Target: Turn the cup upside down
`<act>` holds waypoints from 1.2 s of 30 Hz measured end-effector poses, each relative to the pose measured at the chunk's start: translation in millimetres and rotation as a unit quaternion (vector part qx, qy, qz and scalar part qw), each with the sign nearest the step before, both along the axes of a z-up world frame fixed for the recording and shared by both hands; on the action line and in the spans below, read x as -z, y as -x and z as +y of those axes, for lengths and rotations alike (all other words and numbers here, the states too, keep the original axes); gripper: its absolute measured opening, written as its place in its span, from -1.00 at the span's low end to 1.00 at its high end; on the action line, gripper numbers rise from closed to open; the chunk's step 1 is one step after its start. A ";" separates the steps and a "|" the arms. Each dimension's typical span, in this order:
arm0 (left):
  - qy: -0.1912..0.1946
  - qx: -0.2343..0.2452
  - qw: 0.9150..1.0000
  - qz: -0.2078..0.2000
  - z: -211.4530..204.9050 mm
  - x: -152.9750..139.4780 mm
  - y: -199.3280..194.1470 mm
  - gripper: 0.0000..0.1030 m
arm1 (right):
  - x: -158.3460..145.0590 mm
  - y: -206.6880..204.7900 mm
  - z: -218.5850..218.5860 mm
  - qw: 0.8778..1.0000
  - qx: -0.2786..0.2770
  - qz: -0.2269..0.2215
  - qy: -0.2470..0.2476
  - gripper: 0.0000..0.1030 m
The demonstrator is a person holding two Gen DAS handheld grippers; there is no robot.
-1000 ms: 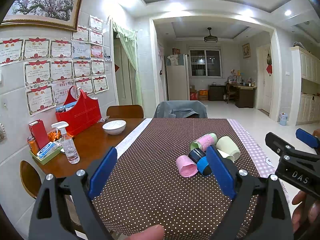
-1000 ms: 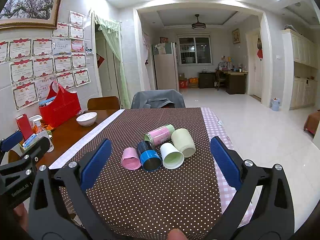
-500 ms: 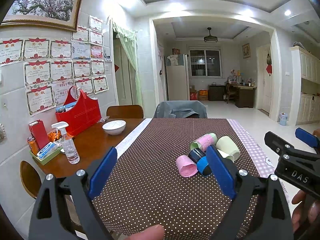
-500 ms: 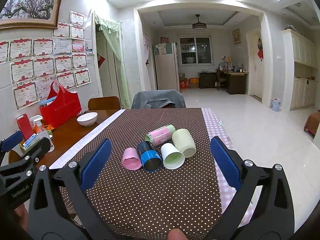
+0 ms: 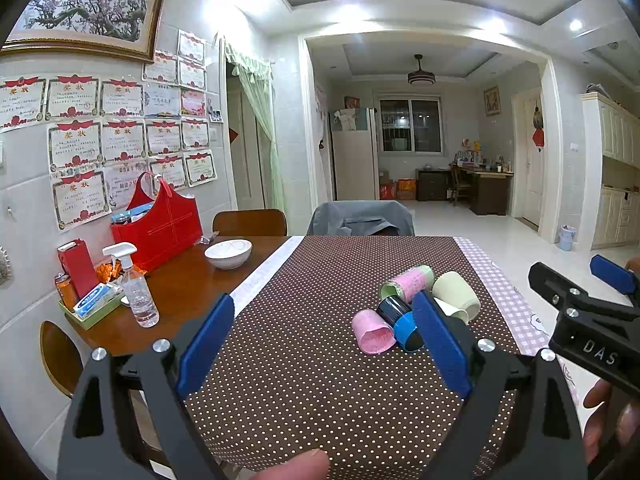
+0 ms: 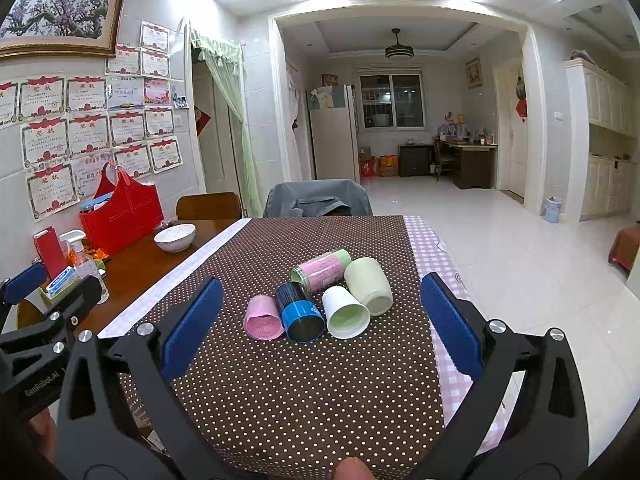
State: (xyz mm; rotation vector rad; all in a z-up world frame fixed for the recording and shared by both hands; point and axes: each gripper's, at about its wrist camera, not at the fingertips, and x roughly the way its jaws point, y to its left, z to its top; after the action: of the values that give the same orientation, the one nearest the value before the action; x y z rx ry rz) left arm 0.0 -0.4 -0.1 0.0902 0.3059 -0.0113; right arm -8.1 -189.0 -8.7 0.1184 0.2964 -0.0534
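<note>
Right wrist: five cups (image 6: 346, 312) on their sides

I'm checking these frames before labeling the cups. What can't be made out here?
- Left wrist view: the white cup is mostly hidden behind the left gripper finger.
- Both views: print on the pink-labelled cup is too small to read.
- Right wrist view: the left gripper is cut off by the left edge.

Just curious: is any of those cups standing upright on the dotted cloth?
No, the pink cup, blue cup and the others all lie on their sides.
</note>
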 end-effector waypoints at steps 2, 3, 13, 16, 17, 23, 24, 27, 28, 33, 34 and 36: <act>0.000 0.000 1.000 0.000 0.0 0.0 -0.1 0.73 | 0.0 -0.1 -0.1 1.000 0.000 0.000 0.000 0.88; 0.000 0.000 1.000 0.001 0.1 0.0 -0.3 0.73 | 0.0 -0.1 -0.1 1.000 0.000 0.000 0.000 0.88; 0.000 0.000 1.000 0.010 -0.7 3.0 -7.9 0.73 | -2.3 -1.1 3.6 1.000 -0.002 0.006 -0.001 0.88; -0.002 -0.002 1.000 0.019 -3.7 5.4 -15.7 0.73 | -0.3 -7.0 6.2 1.000 -0.005 0.015 0.001 0.88; -0.003 -0.002 1.000 0.024 -5.8 7.7 -18.9 0.73 | 1.5 -10.5 6.0 1.000 -0.006 0.020 0.001 0.88; -0.008 -0.007 0.999 0.049 -5.3 18.9 -40.5 0.73 | 11.4 -33.7 -0.6 0.999 -0.010 0.044 0.003 0.88; -0.009 -0.007 0.998 0.054 -5.8 20.9 -45.4 0.73 | 13.3 -38.7 -2.1 0.999 -0.010 0.049 0.003 0.88; -0.014 -0.008 0.998 0.069 -7.8 27.2 -61.0 0.73 | 21.3 -55.3 -6.6 0.998 -0.010 0.066 0.000 0.88; -0.017 -0.008 0.997 0.073 -8.8 29.2 -66.1 0.73 | 24.2 -60.8 -8.1 0.997 -0.009 0.071 0.001 0.88; -0.024 -0.002 0.994 0.104 -14.7 41.3 -99.9 0.73 | 39.1 -85.8 -19.1 0.995 -0.002 0.100 -0.006 0.88; -0.026 0.000 0.994 0.110 -15.5 43.4 -106.6 0.73 | 41.8 -90.4 -21.4 0.994 -0.001 0.106 -0.007 0.88; -0.029 0.005 0.992 0.122 -18.3 47.5 -119.9 0.73 | 47.5 -100.4 -25.5 0.993 0.001 0.118 -0.009 0.88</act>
State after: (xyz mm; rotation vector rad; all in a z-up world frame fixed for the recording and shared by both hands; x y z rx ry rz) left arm 119.9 -18.7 -47.6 0.1490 0.5511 -0.0232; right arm 92.3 -214.5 -56.2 0.1304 0.5337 -0.0676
